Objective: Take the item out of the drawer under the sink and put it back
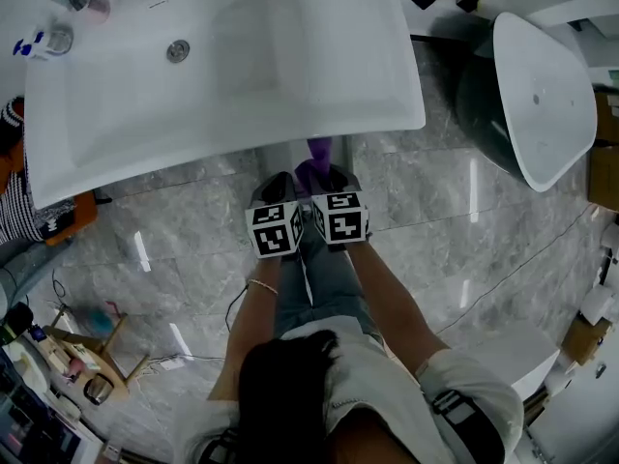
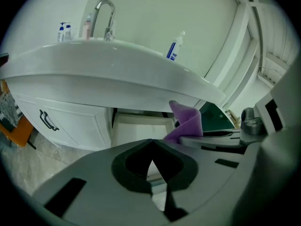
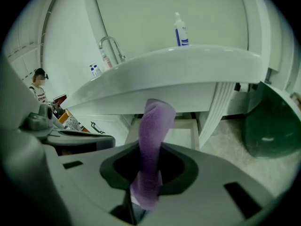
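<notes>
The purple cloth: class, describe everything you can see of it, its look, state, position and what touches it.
The purple cloth is soft, fleecy-looking fabric, plain in colour, bunched into a long, slightly twisted roll. The right gripper is shut on its lower part, so it stands up out of the jaws, a short end below them. It is held in the air before the white sink and its front edge, near the open drawer. Only the jaws appear to touch it.

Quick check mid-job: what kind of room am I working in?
Most likely a bathroom: a white washbasin with a curved tap, a soap bottle on its rim, and a vanity cabinet with an open drawer beneath.
</notes>
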`<move>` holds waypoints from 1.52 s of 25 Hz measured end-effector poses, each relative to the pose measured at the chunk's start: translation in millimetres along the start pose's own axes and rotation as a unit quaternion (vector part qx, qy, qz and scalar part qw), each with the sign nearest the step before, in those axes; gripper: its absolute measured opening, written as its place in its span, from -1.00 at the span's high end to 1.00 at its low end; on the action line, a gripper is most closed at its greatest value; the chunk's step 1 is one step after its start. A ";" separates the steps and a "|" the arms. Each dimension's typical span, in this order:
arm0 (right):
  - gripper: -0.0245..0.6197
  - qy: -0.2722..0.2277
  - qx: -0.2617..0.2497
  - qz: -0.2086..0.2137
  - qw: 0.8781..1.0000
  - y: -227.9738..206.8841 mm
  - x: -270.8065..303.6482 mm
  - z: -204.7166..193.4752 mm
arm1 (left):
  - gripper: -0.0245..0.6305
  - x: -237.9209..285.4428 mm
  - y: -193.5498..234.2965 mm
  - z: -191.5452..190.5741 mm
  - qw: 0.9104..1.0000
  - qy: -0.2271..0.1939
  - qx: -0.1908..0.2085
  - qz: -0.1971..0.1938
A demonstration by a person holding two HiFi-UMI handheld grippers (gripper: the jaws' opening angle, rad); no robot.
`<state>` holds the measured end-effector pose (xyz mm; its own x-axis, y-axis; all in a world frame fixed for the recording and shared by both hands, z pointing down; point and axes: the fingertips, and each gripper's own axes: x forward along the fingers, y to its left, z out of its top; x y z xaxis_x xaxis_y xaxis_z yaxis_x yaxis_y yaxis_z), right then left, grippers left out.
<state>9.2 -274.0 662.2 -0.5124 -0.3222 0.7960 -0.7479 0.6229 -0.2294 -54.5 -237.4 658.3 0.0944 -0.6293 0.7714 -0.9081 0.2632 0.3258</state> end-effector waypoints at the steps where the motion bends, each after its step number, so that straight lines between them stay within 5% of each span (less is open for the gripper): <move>1: 0.63 0.000 0.003 -0.001 1.000 -2.2 5.9 -0.1 | 0.92 4.8 2.9 -0.9 1.000 0.001 -0.002 0.001; 11: 0.63 0.006 0.032 -0.006 0.999 -22.6 61.2 -6.5 | 0.92 50.3 26.2 -3.4 1.000 0.024 -0.003 0.003; 19: 0.63 0.058 0.061 -0.003 0.996 -35.8 103.1 -31.8 | 0.92 83.2 42.1 -17.5 0.998 0.052 -0.027 0.016; 38: 0.61 0.102 0.049 0.007 0.994 -51.0 152.2 -54.0 | 0.92 125.0 50.0 -48.1 0.994 0.091 -0.062 0.027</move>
<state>-7.8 -316.3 825.3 -0.4344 -0.1576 0.8868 -0.7842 0.5506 -0.2862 -68.5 -267.8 797.3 0.1288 -0.4724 0.8719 -0.8573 0.3888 0.3373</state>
